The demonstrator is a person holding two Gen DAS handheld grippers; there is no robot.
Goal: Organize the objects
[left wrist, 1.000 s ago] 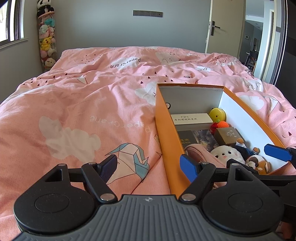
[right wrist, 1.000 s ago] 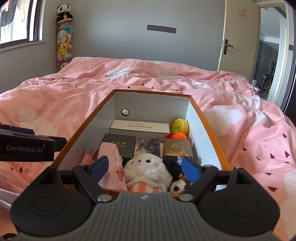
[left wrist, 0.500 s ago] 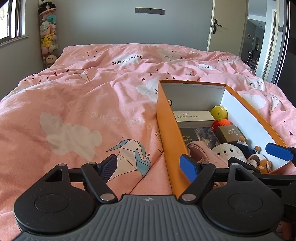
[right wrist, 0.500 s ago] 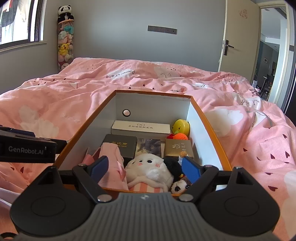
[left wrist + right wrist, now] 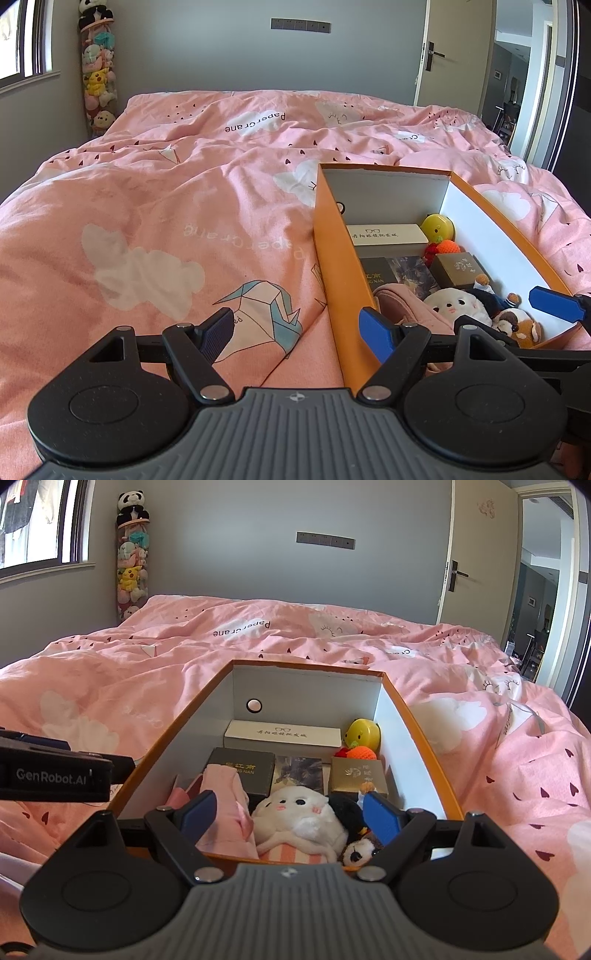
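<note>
Orange box [image 5: 424, 738] of toys sits under the right gripper [image 5: 290, 814], jaws released, empty. Left gripper [image 5: 299, 330] released, straddling the box's left wall. Box rests on pink bed [image 5: 166, 206]; grey wall [image 5: 258, 554] beyond box.

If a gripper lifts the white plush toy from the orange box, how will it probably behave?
The white plush toy looks fluffy and rounded, so it would probably squash between the pads and weigh little. It lies wedged among a pink cloth and a small panda toy, so lifting it might drag these neighbours slightly.
</note>
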